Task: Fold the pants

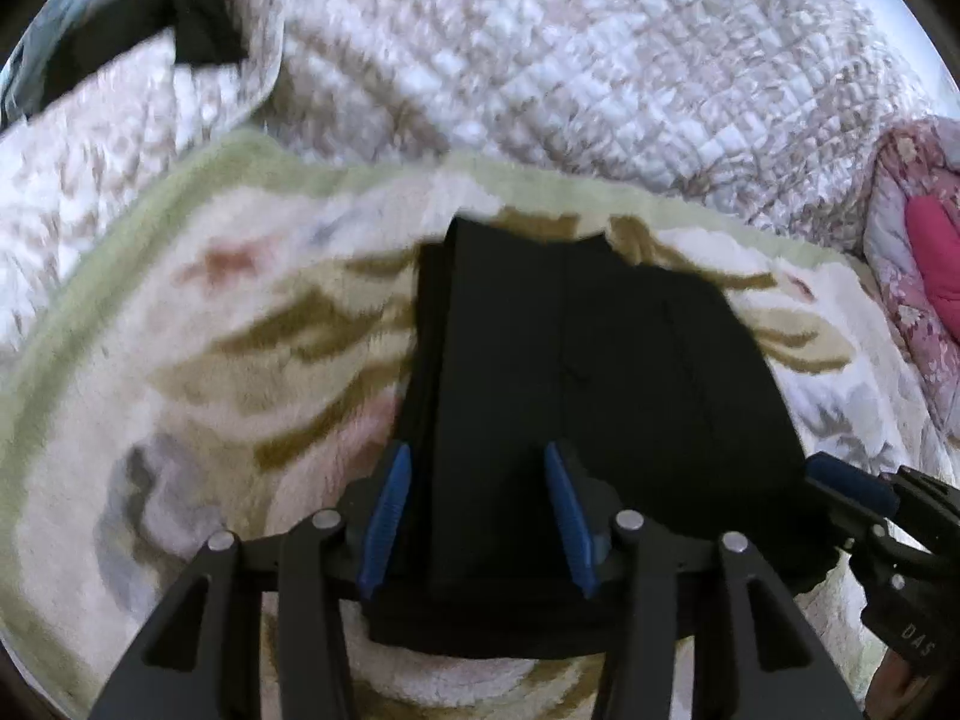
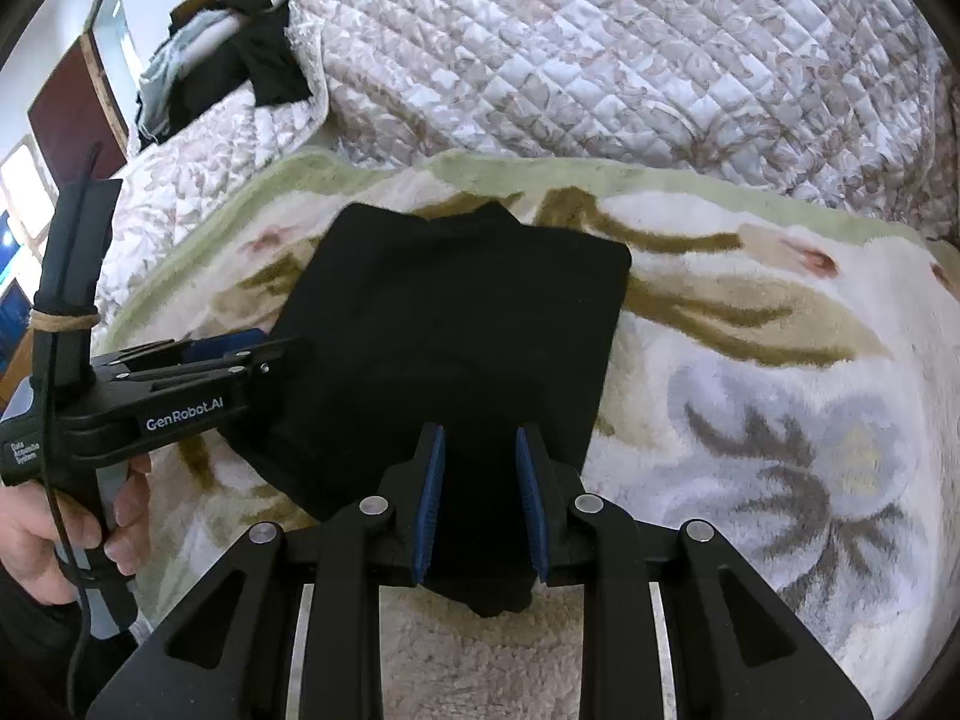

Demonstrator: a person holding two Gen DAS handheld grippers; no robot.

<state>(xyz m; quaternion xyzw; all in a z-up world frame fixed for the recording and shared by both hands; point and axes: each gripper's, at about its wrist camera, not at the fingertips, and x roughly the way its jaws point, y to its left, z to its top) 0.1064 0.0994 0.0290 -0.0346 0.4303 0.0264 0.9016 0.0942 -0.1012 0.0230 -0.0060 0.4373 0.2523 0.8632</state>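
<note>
A bed (image 2: 630, 60) carries a fleece blanket (image 2: 750, 360); black folded pants (image 2: 456, 324) lie on it near its far edge. Both the left hand-held gripper (image 1: 477, 504) and right hand-held gripper (image 2: 480, 501) stand spread apart over the pants' near edge, gripping nothing.

Not much to read here tbh. The left claw (image 2: 240, 354) has "GenRobot.AI" printed in white along the side of its black body, easy to make out from the right wrist view. Further back on the same body there's a small white label in three short lines, too tiny and bent to read for sure. From the left wrist view, the right claw (image 1: 852, 483) shows white letters "DAS" on its black body, at the frame's edge.
</note>
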